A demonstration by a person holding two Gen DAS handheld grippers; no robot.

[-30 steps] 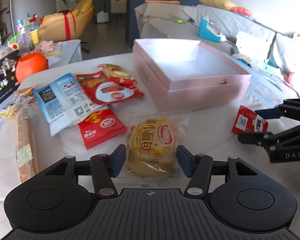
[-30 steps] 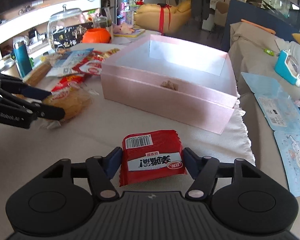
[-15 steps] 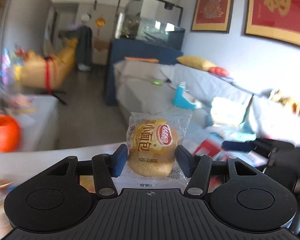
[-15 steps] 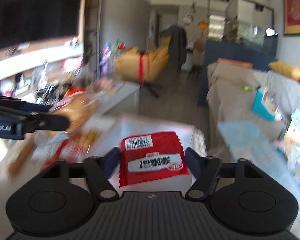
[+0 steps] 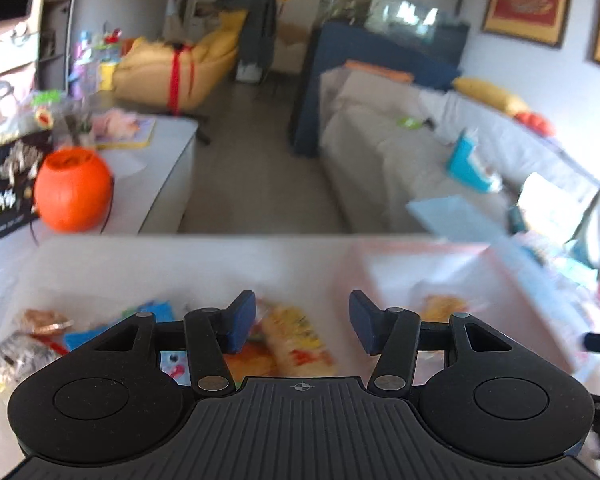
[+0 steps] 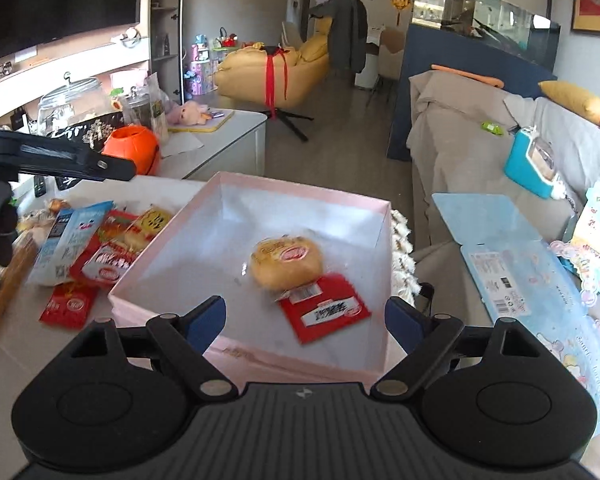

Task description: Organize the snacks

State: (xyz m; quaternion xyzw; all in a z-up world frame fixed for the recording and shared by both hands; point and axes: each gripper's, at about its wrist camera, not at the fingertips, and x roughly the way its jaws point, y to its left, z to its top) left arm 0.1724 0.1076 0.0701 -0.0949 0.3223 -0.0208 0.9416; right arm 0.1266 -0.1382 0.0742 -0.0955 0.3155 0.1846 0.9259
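Right gripper (image 6: 305, 322) hovers above the near wall of the pink box (image 6: 385, 264), jaws spread wide and empty, consistent with a release. Ahead of the jaws, inside the box, lie the bun packet (image 6: 286, 262) and, overlapping its near edge, the red sachet (image 6: 325, 309). Left gripper (image 5: 302, 322), jaws parted and empty, hangs over the unsorted snacks (image 5: 296, 342) on the tabletop (image 5: 100, 268), placed for the next pick.
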